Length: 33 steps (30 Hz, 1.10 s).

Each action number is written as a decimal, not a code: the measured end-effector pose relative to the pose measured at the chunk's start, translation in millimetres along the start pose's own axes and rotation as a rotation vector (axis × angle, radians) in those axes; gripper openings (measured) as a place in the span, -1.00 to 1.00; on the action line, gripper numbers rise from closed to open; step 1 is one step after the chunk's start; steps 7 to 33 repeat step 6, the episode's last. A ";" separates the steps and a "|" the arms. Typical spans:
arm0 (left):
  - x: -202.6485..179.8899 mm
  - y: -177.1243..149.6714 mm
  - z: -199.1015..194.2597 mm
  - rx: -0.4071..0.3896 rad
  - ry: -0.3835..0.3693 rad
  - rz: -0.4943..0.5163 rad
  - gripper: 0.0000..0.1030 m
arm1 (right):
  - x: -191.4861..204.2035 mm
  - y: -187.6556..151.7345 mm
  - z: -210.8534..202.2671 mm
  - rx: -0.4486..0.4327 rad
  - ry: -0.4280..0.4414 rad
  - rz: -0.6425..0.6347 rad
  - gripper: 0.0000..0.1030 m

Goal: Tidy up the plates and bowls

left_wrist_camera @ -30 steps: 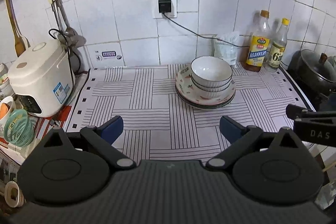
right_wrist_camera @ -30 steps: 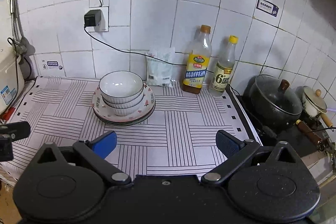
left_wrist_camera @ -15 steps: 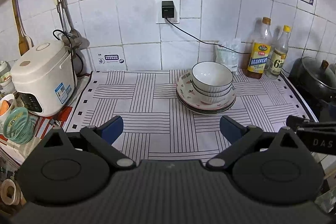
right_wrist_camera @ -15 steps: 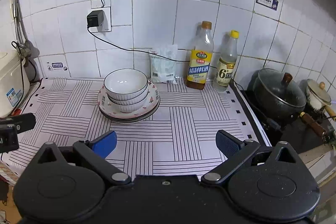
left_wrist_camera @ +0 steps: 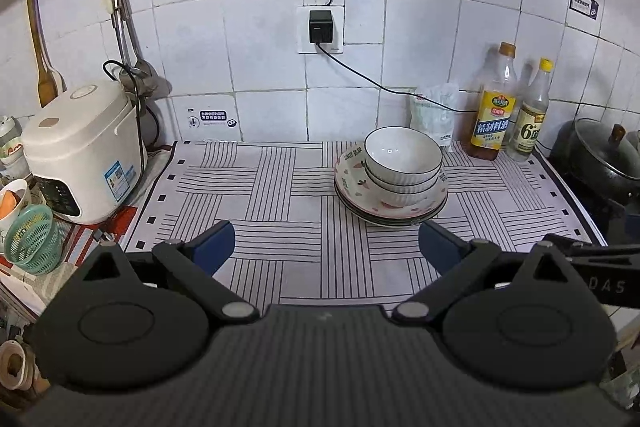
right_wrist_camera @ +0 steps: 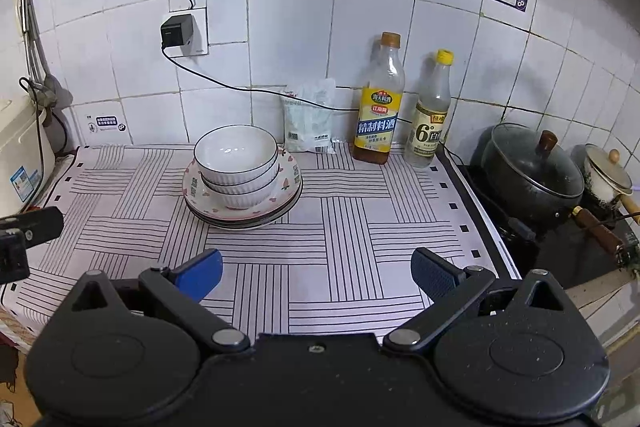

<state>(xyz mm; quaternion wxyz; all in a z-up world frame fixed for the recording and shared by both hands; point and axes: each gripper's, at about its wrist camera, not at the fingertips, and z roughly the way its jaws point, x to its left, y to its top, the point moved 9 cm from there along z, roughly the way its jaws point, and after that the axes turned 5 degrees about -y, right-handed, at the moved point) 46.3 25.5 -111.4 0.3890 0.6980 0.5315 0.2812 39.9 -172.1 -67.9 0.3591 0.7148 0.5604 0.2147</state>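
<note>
Both grippers are pulling back from the counter: the left gripper (left_wrist_camera: 326,247) and right gripper (right_wrist_camera: 316,273) are hanging spread wide and empty, while the stacked white bowls (left_wrist_camera: 402,163) on plates (left_wrist_camera: 390,213) are sitting farther ahead than before, untouched.

The bowls (left_wrist_camera: 403,157) and the plates (left_wrist_camera: 390,205) under them look like glossy glazed ceramic. They sit on a matt striped mat (left_wrist_camera: 280,195). The wall tiles (left_wrist_camera: 260,47) are smooth and shiny. The rice cooker (left_wrist_camera: 80,151) has a smooth white plastic shell. A spatula (left_wrist_camera: 42,55) looks wooden, a basket (left_wrist_camera: 30,245) green plastic mesh. The bottles (right_wrist_camera: 378,107) are clear and glossy. The pot (right_wrist_camera: 532,173) has a dark body and a glass lid.
</note>
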 end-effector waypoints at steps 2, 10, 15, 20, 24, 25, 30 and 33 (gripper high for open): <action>-0.3 -0.2 -0.8 0.000 -0.004 0.002 0.93 | -0.4 0.0 0.2 0.000 0.000 -0.003 0.98; -0.2 0.4 -0.9 -0.001 -0.004 -0.001 0.93 | -0.1 -0.2 0.2 0.001 -0.001 -0.002 0.98; -0.2 0.4 -0.9 -0.001 -0.004 -0.001 0.93 | -0.1 -0.2 0.2 0.001 -0.001 -0.002 0.98; -0.2 0.4 -0.9 -0.001 -0.004 -0.001 0.93 | -0.1 -0.2 0.2 0.001 -0.001 -0.002 0.98; -0.2 0.4 -0.9 -0.001 -0.004 -0.001 0.93 | -0.1 -0.2 0.2 0.001 -0.001 -0.002 0.98; -0.2 0.4 -0.9 -0.001 -0.004 -0.001 0.93 | -0.1 -0.2 0.2 0.001 -0.001 -0.002 0.98; -0.2 0.4 -0.9 -0.001 -0.004 -0.001 0.93 | -0.1 -0.2 0.2 0.001 -0.001 -0.002 0.98; -0.2 0.4 -0.9 -0.001 -0.004 -0.001 0.93 | -0.1 -0.2 0.2 0.001 -0.001 -0.002 0.98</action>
